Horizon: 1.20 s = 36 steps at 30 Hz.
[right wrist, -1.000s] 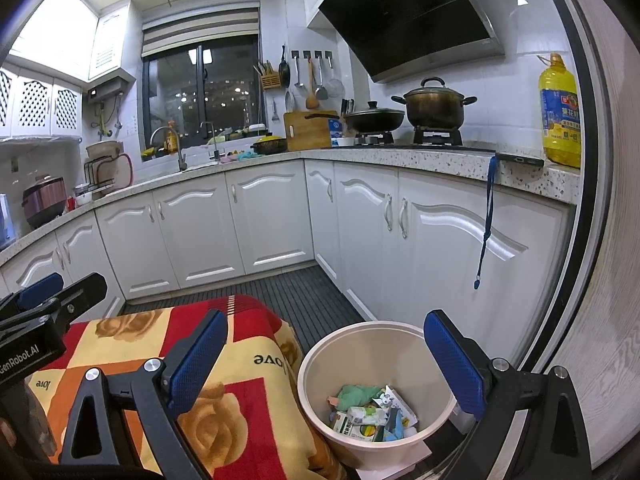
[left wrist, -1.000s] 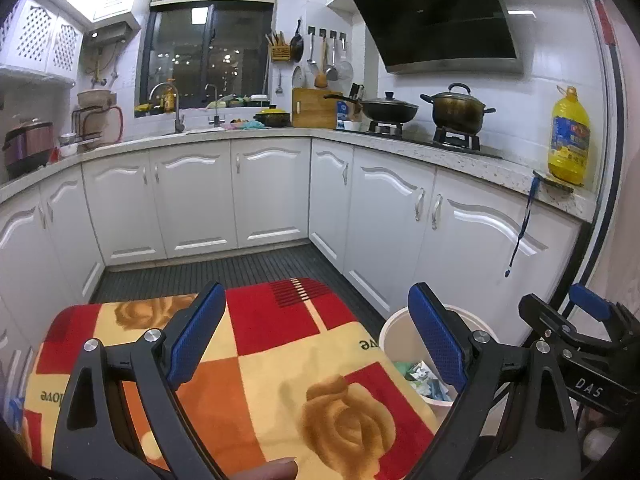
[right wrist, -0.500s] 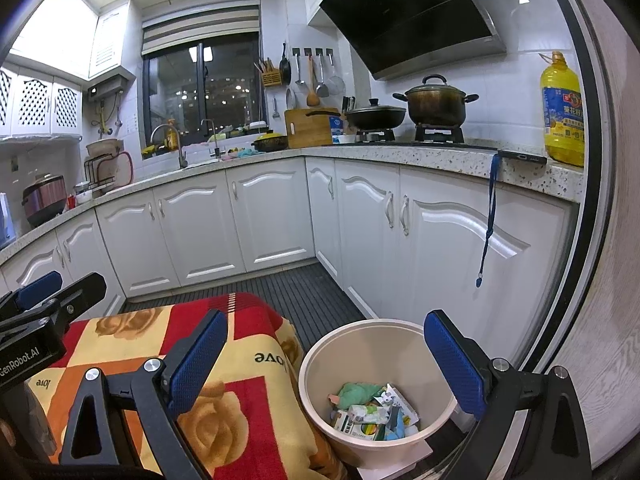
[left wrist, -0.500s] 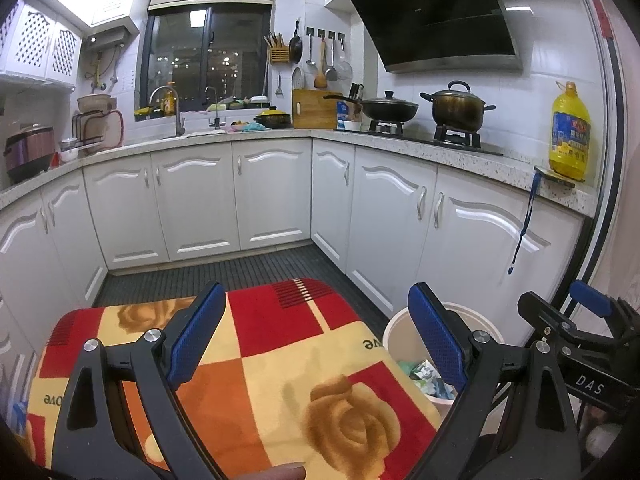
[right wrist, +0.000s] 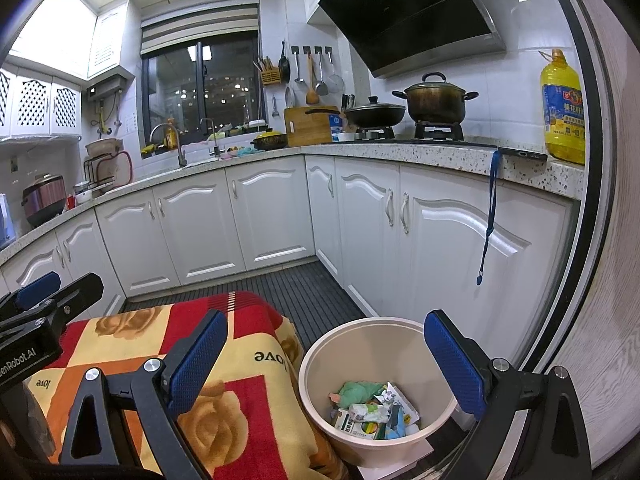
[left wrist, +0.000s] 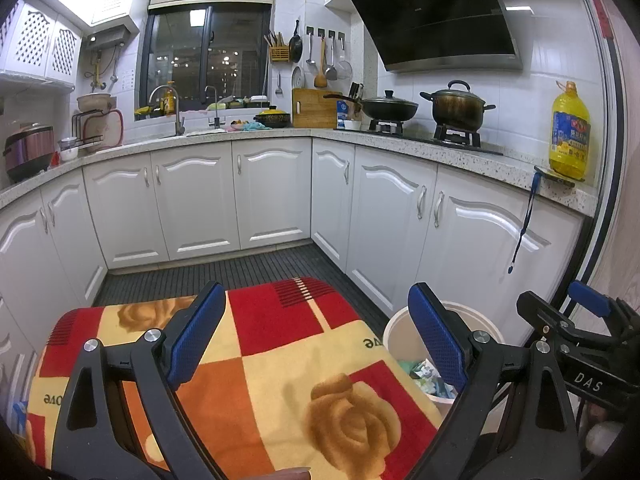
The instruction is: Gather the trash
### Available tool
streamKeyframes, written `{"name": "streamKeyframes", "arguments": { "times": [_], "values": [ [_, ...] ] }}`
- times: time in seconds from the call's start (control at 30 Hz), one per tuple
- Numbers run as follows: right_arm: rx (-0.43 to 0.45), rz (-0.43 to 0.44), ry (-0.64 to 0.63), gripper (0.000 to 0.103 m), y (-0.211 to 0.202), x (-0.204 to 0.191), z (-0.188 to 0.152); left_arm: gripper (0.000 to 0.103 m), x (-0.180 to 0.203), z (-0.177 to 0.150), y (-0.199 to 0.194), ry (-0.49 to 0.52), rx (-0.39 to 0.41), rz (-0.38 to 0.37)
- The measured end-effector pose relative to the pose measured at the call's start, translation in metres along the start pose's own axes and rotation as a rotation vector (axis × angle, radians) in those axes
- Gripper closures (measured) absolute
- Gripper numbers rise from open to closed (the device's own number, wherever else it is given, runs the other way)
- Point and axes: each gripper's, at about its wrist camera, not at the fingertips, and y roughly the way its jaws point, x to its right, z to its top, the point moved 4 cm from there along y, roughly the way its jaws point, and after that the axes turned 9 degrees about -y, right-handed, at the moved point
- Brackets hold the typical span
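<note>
I have both tongs spread wide with nothing between the pads: the left tongs [left wrist: 316, 344] hang over the patterned blanket [left wrist: 280, 360], the right tongs [right wrist: 326, 364] straddle the blanket's right edge and the trash bin [right wrist: 320, 364]. The bin stands on the floor just beside the blanket's right side, near the white cabinet doors [right wrist: 452, 264] on the right, with little room between its rim and those doors. The dark ribbed floor [left wrist: 248, 268] beyond the blanket's far edge lies open up to the far cabinets. Only the right view looks down into the bin, where the trash [right wrist: 372, 412], crumpled wrappers and a small carton, lies at the bottom; the left view catches just a sliver of the rim and some wrappers behind its right finger. The left view shows the right tongs' body at its right edge, and a fingertip [left wrist: 292, 474] at the bottom edge. A blue strap [right wrist: 486, 216] hangs down from the counter [right wrist: 440, 158] edge.
</note>
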Motion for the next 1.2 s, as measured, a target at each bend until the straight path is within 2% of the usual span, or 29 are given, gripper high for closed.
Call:
{"name": "streamKeyframes", "arguments": {
  "times": [1.2],
  "values": [
    [-0.019, 0.005, -0.004, 0.005, 0.0064, 0.0007, -0.0088, 0.010, -0.0004, -0.0071, 0.0053, -0.001, -0.017, -0.007]
  ]
}}
